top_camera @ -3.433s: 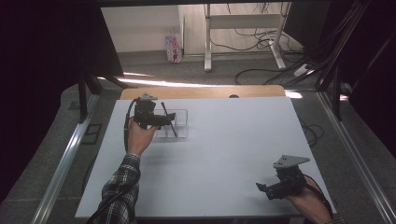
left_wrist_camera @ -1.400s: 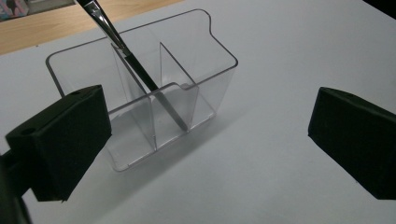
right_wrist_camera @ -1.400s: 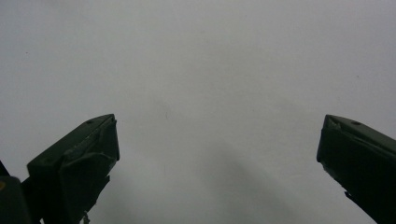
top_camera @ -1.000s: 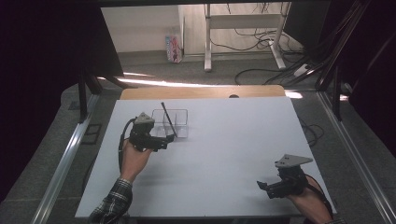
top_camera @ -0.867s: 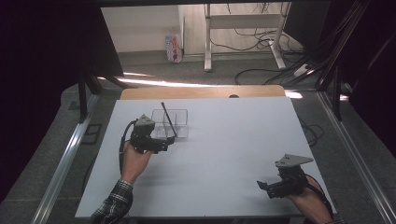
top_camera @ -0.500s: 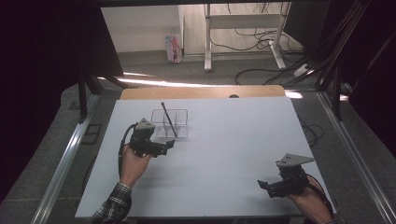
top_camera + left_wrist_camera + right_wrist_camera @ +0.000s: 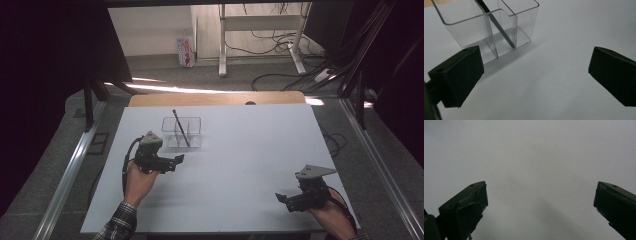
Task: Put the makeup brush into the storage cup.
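Clear compartmented holder (image 7: 181, 132), standing upright on the white table (image 7: 240, 165) toward its far left part; a thin dark rod (image 7: 181, 128) leans inside it, its lower end at the bottom of one compartment and its upper end rising above the far rim; in the left gripper view the same holder (image 7: 499, 27) appears at upper left, its dividing walls visible, with the rod (image 7: 496, 23) slanting down to the compartment floor.

Left gripper (image 7: 176, 160), held by the person's left hand (image 7: 137, 180), lies just near of the holder and apart from it, pointing to the right across the table; its jaws stand wide apart with nothing between them, as the left gripper view confirms, bare table showing in the gap; a plaid sleeve (image 7: 117, 225) covers the forearm at the bottom edge; a grey three-cornered plate sits on top of the gripper.

Right gripper (image 7: 285, 199), held in the right hand (image 7: 332, 215) at the near right corner of the table, well apart from the holder; its jaws are likewise spread, released, grasping nothing; the right gripper view shows plain white surface between them.

Beyond the table: grey floor with trailing cables (image 7: 280, 45) and a white desk frame (image 7: 260, 25).
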Available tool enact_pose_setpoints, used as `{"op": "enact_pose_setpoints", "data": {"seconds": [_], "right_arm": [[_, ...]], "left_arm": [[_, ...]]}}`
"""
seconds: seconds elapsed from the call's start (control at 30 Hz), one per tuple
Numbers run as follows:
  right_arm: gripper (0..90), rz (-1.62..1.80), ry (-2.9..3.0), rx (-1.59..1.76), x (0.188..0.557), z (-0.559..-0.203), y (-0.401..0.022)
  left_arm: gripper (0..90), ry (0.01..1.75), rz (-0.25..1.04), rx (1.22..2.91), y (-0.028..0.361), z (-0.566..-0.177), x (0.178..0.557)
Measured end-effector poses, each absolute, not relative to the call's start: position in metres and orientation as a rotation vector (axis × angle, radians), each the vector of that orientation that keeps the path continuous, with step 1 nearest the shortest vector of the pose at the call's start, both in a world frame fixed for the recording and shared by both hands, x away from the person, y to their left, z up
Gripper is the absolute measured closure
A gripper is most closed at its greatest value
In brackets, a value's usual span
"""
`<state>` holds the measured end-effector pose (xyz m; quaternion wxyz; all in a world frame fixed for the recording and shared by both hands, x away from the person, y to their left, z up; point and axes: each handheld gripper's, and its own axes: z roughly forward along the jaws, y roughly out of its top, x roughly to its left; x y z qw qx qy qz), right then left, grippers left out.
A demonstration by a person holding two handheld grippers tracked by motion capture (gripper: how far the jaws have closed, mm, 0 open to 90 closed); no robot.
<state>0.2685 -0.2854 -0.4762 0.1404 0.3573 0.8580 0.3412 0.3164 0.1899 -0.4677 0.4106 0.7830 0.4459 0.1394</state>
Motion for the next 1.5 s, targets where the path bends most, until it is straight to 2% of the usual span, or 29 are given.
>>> {"op": "enact_pose_setpoints", "data": {"seconds": [0.87,1.5], "right_arm": [[0.0,0.991,2.478,1.033,0.269,-0.476,-0.287],[0.0,0.995,2.472,1.042,0.269,-0.476,-0.288]], "left_arm": [[0.8,1.122,0.325,1.971,0.198,-0.474,0.291],[0.8,1.142,0.357,1.970,0.211,-0.475,0.264]]}}
